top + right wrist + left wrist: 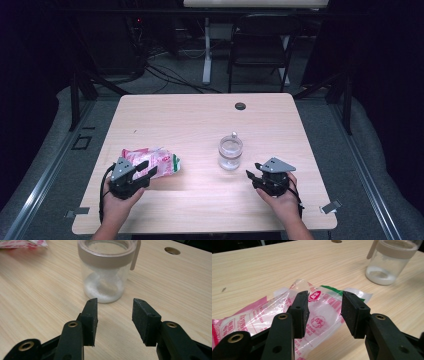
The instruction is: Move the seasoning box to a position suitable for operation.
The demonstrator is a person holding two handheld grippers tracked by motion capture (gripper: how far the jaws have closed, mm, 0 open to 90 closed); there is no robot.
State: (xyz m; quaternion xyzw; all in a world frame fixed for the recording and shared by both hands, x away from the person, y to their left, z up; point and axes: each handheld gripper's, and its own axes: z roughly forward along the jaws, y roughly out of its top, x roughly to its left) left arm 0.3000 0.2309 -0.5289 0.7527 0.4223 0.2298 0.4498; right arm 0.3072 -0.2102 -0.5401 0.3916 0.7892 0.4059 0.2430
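Still early in the job, by the look of it: both tools are at the approach, nothing lifted.

Left gripper (146,171) sits over the near end of the plastic bag (159,161), a clear pouch with pink and green print lying flat on the table (200,115), left of centre. In the left gripper view its jaws stand partly apart with the bag (319,315) beneath and between them; the pads (302,312) hang just above the film and I cannot see them pressing it. Nothing is gripped on that side.

Right gripper (255,175) is near the front right of the table, pointed at the glass jar (230,151). The jar stands upright, right of centre, well apart from the bag, with a pale band round its rim, a small spoon handle (135,255) sticking up at its side and a white powder in the bottom. In the right gripper view the jaws are spread wide and empty, the jar (107,272) just ahead of them, not yet between them.

My reading: bag and jar are each about to be taken, probably to get the bag's contents into the jar.

Next move, as I judge it:
- left lowers slightly and closes on the film, which is thin and slippery, so it needs a firm pinch
- right advances until the jar wall sits between the pads, keeping clear of the spoon handle
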